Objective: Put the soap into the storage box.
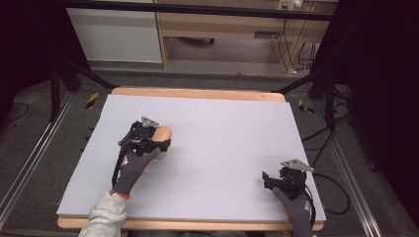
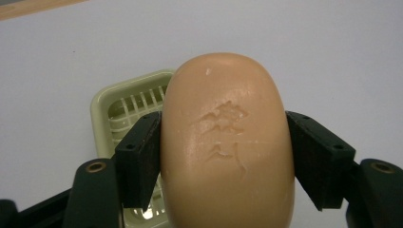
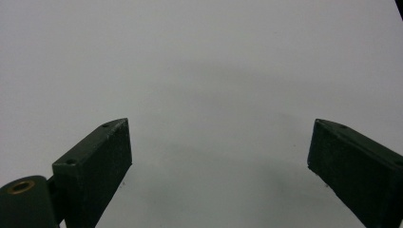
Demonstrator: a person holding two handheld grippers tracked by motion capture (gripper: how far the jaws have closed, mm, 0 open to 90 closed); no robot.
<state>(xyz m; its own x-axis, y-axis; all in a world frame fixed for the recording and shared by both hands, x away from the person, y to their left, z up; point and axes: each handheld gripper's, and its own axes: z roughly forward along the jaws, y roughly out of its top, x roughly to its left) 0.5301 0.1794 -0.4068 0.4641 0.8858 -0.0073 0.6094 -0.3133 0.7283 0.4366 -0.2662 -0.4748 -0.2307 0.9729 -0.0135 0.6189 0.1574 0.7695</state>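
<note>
A peach-coloured oval bar of soap [image 2: 227, 142] with a stamped mark sits between the jaws of my left gripper [image 2: 223, 161], which is shut on it. Below and behind the soap lies a pale green slotted soap dish [image 2: 123, 107] on the table. In the high view the left gripper [image 1: 148, 140] holds the soap [image 1: 163, 132] at the left middle of the mat, with the dish mostly hidden under it. My right gripper [image 1: 272, 180] rests near the front right of the mat; its jaws [image 3: 218, 161] stand wide open with nothing between them.
A grey mat [image 1: 222, 138] covers the wooden table [image 1: 197, 93]. Cables [image 1: 331, 192] trail off the right edge. Black frame legs and a wooden shelf unit [image 1: 232, 24] stand beyond the far edge.
</note>
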